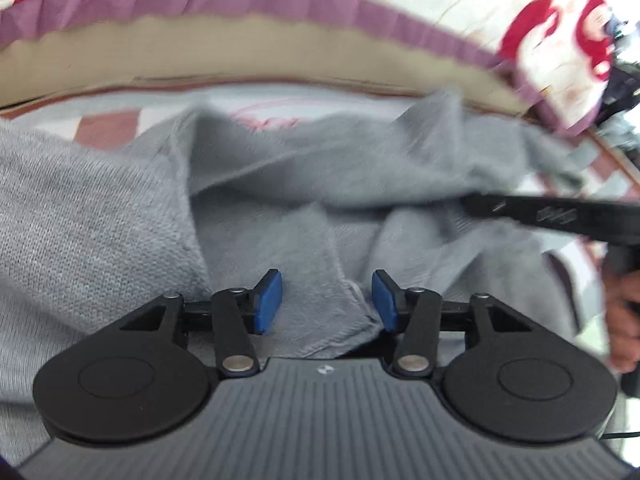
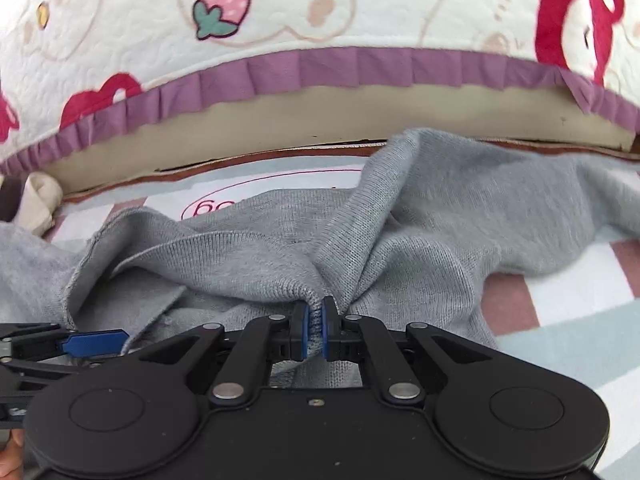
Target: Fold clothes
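A crumpled grey knitted sweater [image 1: 100, 216] is spread over a rug striped in pink, white and pale blue [image 2: 568, 312], in front of a bed draped with a cream quilt edged by a purple ruffle [image 2: 280, 70]. The left tongs [image 1: 327, 302] are seen released, blue pads apart, with a sweater hem lying loose between them. Further right, the right tongs [image 2: 316, 328] are clenched on a bunched fold of the sweater.

Grey knit garment [image 2: 420, 240] on a pink-striped mat [image 2: 560, 304]; cream strawberry-print quilt [image 2: 320, 4] with purple frill [image 2: 320, 68]
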Available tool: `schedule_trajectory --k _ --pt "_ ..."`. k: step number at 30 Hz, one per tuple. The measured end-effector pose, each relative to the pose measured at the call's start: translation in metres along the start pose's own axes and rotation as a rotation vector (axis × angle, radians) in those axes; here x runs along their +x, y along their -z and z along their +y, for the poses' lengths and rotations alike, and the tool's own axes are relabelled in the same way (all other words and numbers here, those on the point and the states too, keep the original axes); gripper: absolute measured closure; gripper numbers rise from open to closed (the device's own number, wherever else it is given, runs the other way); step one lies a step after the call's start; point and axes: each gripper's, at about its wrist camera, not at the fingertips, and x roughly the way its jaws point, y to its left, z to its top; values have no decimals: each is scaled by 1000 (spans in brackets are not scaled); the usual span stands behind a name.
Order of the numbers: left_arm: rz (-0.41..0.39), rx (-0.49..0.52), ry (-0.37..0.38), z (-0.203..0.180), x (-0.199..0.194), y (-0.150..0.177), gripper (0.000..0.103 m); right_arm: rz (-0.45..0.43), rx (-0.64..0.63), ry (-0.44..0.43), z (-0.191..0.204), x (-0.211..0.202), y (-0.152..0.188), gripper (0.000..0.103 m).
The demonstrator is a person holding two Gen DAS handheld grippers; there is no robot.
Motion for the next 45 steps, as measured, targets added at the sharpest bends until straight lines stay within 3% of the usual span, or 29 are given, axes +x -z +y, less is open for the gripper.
schedule_trajectory --k 2,4,5,6,11,15,16,17,18,20,21,24,27,29,31,33,34,35,37,39,40,42,45 --pt "-18 -24 -3 5 -4 5 54 -3 4 7 -2 -2 2 98" --pt "-21 -45 -3 11 -8 7 63 3 14 8 -3 -4 1 98" --pt "-24 -46 -3 13 -10 9 77 4 7 9 -3 -4 2 98" --pt "-28 -46 4 16 -12 11 99 5 0 10 -2 -5 3 98" --pt "-92 -50 5 23 -38 23 102 38 -41 23 0 3 6 97" --pt "-190 43 5 8 -68 29 102 127 -62 43 3 11 4 95" --pt "-208 71 -2 3 -74 32 102 178 -45 74 6 12 -1 87" --pt "-229 122 -38 -3 -79 36 102 219 2 106 8 9 -7 70" --pt "-257 194 -86 -11 -82 42 102 236 77 101 10 2 -16 69" --pt "-299 317 -166 -23 -86 51 102 209 183 16 16 -15 -32 69" --pt "-293 319 -167 -23 -86 52 102 179 190 -51 23 -22 -41 69" --pt "-236 161 -75 -3 -84 45 102 161 181 -271 46 -24 -59 48" --pt "-221 117 -48 8 -83 43 102 240 214 -458 71 -5 -63 45" --pt "-212 112 -34 11 -83 43 102 343 220 -557 89 16 -56 36" --pt "-197 101 -16 14 -82 43 102 426 191 -570 108 37 -45 36" --pt "-186 119 -20 13 -82 44 102 444 129 -538 122 51 -34 36" --pt "-179 137 -16 12 -82 44 102 442 99 -522 128 58 -29 59" --pt "-159 145 -3 13 -82 45 102 437 68 -524 134 62 -23 93" --pt "-78 156 51 15 -80 45 101 350 14 -577 138 50 -17 94" --pt "65 154 134 24 -78 41 95 252 16 -555 134 27 -14 94" --pt "101 122 127 33 -79 39 95 213 13 -534 131 17 -13 94" --pt "72 33 100 57 -90 31 95 138 -75 -460 132 -4 -10 94" --pt "-39 -107 92 94 -113 17 92 58 -228 -347 140 -25 -6 94"
